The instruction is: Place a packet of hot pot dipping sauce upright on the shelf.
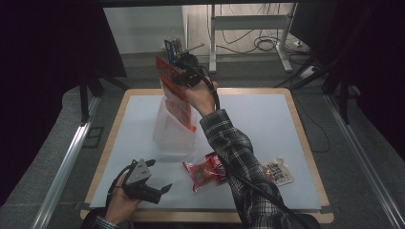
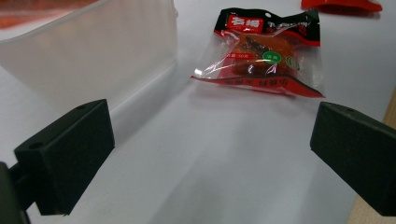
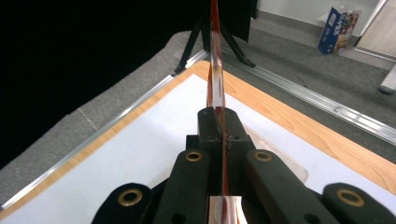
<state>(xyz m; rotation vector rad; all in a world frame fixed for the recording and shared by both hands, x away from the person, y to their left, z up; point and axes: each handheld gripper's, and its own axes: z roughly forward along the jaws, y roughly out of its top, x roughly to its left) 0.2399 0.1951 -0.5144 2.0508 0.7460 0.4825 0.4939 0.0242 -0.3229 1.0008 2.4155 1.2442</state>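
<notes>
My right gripper (image 1: 180,72) is raised over the far middle of the table, shut on a flat red snack packet (image 1: 168,78). In the right gripper view that packet (image 3: 215,70) stands edge-on between the closed jaws. Its lower end hangs at the mouth of a translucent plastic container (image 1: 173,131). My left gripper (image 1: 160,175) rests low at the front left, open and holding nothing. The left gripper view has the container wall (image 2: 93,60) at the upper left and a second red packet (image 2: 261,56) lying ahead on the white mat.
That second red packet (image 1: 206,171) lies in front of the container. A pale orange pouch (image 1: 279,172) lies to the right of my plaid sleeve. The white mat (image 1: 258,119) covers a wooden table (image 1: 305,143). A blue box (image 3: 338,28) stands on the floor beyond the table.
</notes>
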